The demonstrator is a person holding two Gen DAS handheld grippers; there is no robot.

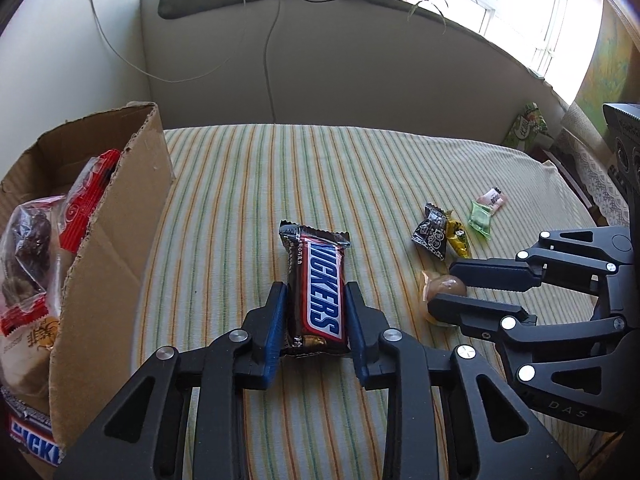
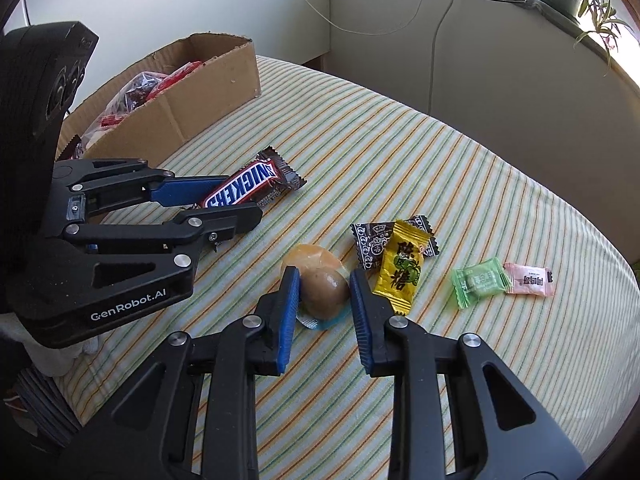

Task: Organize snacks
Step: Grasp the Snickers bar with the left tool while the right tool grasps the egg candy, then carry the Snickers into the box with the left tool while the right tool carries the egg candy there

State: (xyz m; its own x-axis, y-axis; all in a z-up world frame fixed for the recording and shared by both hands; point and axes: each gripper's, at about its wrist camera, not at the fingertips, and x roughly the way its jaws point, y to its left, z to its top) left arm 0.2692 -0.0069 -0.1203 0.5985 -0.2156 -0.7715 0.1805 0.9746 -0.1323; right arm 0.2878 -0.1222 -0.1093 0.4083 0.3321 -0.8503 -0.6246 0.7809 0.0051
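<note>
A Snickers bar (image 1: 318,292) lies on the striped cloth between the blue pads of my left gripper (image 1: 316,294), which is shut on it; it also shows in the right wrist view (image 2: 248,188). My right gripper (image 2: 324,280) straddles a packaged brown egg (image 2: 324,290), its jaws close on both sides with a small gap on the right side. The egg also shows in the left wrist view (image 1: 444,288), between the right gripper's fingers (image 1: 480,276). A cardboard box (image 1: 108,240) with several snacks stands at the left.
Small wrapped candies lie to the right: black (image 2: 372,240), yellow (image 2: 400,268), green (image 2: 480,280), pink (image 2: 530,278). A second Snickers (image 1: 32,440) lies beside the box. The striped table (image 2: 440,160) ends at a wall behind; cables hang there.
</note>
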